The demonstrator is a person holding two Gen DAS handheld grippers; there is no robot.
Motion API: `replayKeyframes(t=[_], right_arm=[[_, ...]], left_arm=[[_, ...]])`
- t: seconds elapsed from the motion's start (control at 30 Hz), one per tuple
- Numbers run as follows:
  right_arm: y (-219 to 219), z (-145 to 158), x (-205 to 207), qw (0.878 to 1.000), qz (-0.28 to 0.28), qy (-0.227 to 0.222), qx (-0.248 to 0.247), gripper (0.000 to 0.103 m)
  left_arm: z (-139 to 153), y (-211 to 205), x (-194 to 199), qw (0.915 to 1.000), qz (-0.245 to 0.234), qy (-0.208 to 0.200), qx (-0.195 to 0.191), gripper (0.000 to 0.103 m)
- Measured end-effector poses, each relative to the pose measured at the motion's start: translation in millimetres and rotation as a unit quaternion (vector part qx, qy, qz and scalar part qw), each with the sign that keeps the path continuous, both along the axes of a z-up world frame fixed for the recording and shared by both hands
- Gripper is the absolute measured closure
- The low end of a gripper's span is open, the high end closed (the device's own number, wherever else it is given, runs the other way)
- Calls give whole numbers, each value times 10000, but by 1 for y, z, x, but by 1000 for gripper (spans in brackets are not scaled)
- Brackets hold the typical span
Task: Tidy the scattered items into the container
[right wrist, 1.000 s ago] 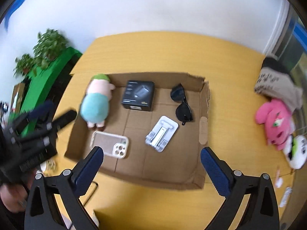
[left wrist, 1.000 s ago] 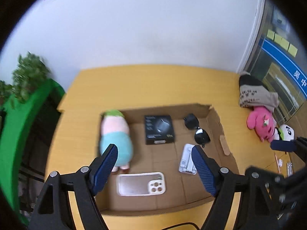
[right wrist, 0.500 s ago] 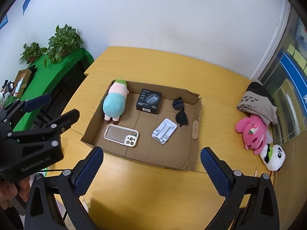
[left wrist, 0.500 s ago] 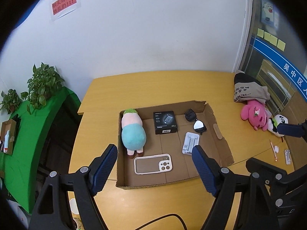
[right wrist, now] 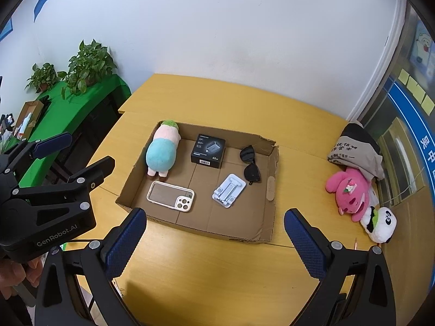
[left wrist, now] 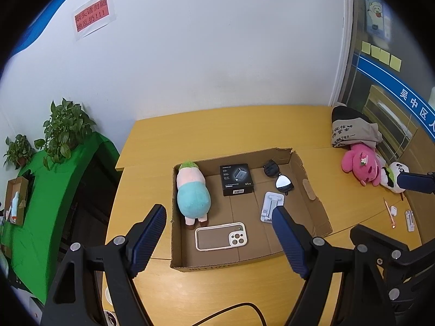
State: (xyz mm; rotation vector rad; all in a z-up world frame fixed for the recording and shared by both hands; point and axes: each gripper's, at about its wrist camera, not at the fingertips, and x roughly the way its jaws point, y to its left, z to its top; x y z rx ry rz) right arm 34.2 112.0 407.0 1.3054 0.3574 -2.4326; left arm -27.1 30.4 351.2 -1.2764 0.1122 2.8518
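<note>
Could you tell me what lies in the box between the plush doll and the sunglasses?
The black charger box lies between the plush doll and the sunglasses, flat on the cardboard box floor; both views show this.

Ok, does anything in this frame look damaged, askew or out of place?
The cardboard box has a torn, ragged far right corner. Inside, the plush doll lies face down. Off to the right on the table, a pink plush and a panda plush lie outside the box. Both grippers are open and empty.
</note>
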Motion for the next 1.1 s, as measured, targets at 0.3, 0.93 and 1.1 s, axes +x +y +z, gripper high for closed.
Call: replayKeyframes(t=[0.3,0.93,1.1], right_arm=[[3,-7,-10,10000,4,-30,53,0],[-9,-63,-65,9967,174,-776,143,0],[-16,-95,-86,9932,192,-1124,251,0]], left_arm=[[-3,7,-10,9997,75,-18,-248,23],[-65,9,-69,9944,119,-1000,-309,23],[-100,6,-88,9900,129,-1382,-265,23]])
